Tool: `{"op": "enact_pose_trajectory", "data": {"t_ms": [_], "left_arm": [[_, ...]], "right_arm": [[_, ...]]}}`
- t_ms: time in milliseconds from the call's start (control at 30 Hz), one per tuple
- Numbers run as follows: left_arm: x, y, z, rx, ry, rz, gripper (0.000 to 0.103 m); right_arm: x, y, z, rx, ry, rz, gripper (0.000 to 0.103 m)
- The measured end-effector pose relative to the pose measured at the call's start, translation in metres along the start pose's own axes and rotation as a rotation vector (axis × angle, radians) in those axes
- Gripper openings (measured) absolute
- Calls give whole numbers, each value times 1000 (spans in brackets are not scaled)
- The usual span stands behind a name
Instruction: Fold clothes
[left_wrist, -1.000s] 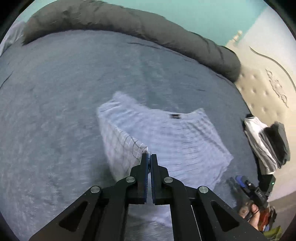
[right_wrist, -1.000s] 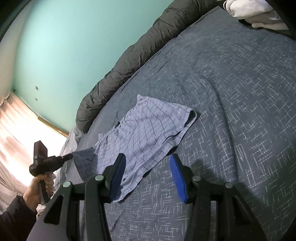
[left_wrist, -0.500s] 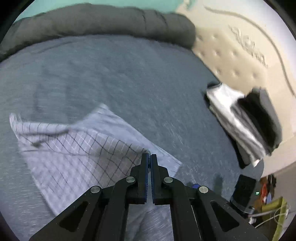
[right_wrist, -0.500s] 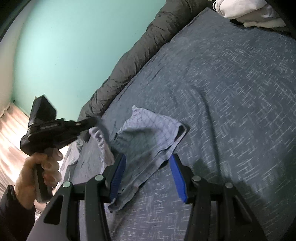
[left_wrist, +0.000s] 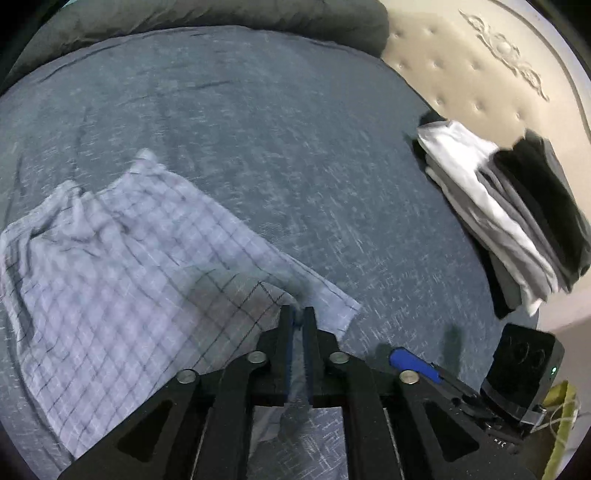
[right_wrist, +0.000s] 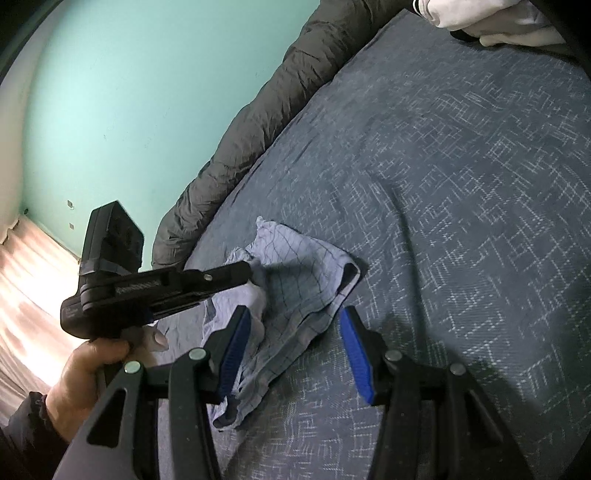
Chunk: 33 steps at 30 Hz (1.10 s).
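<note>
Two tongs work over one garment on the bed (left_wrist: 295, 155), which carries a blue-grey woven cover flecked with white. The left tongs (left_wrist: 299, 314) are clenched on a corner of the checked cloth (left_wrist: 122, 258), a thin pale-lilac fabric with a dark grid; that corner is lifted and carried across the rest of the cloth, which lies creased near the bed's left edge. The right tongs (right_wrist: 295, 354) stand released, blue ribbed pads wide apart, just above the cloth's near edge. A hand (right_wrist: 88, 373) grips the handle of the left tongs. A folded pile (left_wrist: 509, 221) of white, grey and black garments sits at the bed's right edge, beside a beige tufted headboard (left_wrist: 480, 74). A dark quilted duvet (right_wrist: 258, 140), rolled long, lines the far edge.
</note>
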<state>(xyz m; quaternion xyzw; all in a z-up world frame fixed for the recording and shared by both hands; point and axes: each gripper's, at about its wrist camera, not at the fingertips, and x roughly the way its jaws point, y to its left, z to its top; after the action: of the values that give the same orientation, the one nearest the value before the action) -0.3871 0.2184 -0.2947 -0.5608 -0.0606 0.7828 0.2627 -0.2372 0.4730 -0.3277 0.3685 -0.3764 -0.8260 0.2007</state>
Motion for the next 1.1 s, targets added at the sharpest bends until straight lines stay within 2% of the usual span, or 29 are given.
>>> {"op": "enact_pose_trajectory", "data": {"t_ms": [33,67,133,167,233,467,567,700,933,1100], "left_arm": [[-5,5,1,-18,-15,-4,27],[-12,11,1,-31,-28,-6,33],[-28,22,3,-26,-53,25,34],[-36,28,4,-22,-67,44,34],[-50,47,8,-26,-92,99,34],[-64,109,29,-85,-125,238,34],[-64,129,38,-116,-142,248,34],[-52,135,54,-107,-137,262,34],[-24,135,77,-54,-110,304,34],[-13,141,82,-71,-99,300,34]], "right_arm": [[1,0,0,-1,1,1,51],[3,1,1,-6,3,-4,51],[7,3,3,-22,6,-6,53],[9,5,5,-30,10,-7,59],[15,8,9,-44,18,-7,63],[46,23,21,-108,70,-48,63],[63,30,22,-142,109,-73,63],[83,36,16,-194,157,-129,63],[93,43,14,-270,158,-193,62],[102,42,12,-290,166,-218,49]]}}
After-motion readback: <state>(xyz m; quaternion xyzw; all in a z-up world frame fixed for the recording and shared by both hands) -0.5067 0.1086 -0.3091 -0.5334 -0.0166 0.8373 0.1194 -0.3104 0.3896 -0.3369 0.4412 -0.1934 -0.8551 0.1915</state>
